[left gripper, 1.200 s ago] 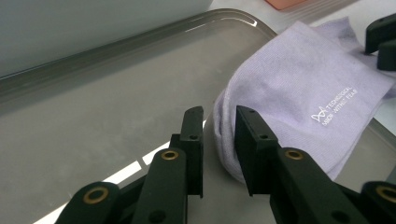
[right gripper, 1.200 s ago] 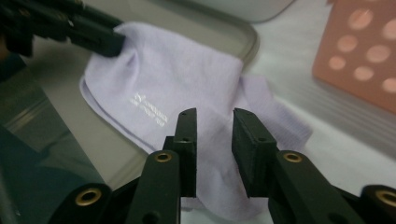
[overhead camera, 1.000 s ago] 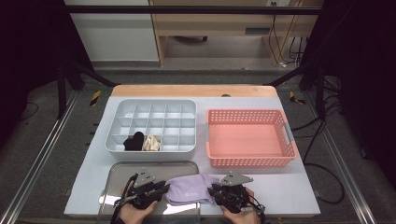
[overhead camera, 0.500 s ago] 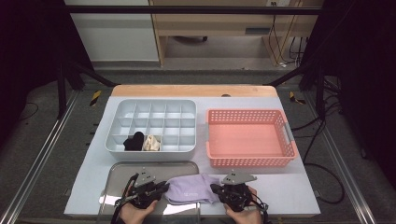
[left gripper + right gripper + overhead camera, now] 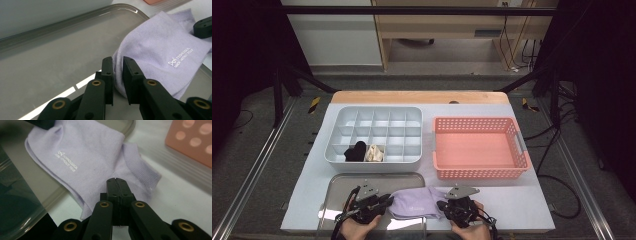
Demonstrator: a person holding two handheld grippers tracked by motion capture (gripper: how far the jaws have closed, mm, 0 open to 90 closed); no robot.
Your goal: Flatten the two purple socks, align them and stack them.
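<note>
Low in the frame: lilac knit sock (image 5: 414,202) pinched at either end by left gripper (image 5: 117,66) and right gripper (image 5: 117,181), jaws just closing, over grey metal tray (image 5: 343,181).

The high camera sits above my side of the table (image 5: 532,210) and looks forward and down, far enough back to take in the whole top, the floor around it and the shelving at the far end; my hands enter at its near edge. The camera on my left gripper (image 5: 117,75) rides low and very close, looking along the jaws to the right across the metal tray (image 5: 50,57) at the lilac sock (image 5: 160,47). The camera on my right gripper (image 5: 117,187) is just as close and looks left over that sock (image 5: 85,152). Both gripper views share the sock and its white print, seen from opposite sides.
</note>
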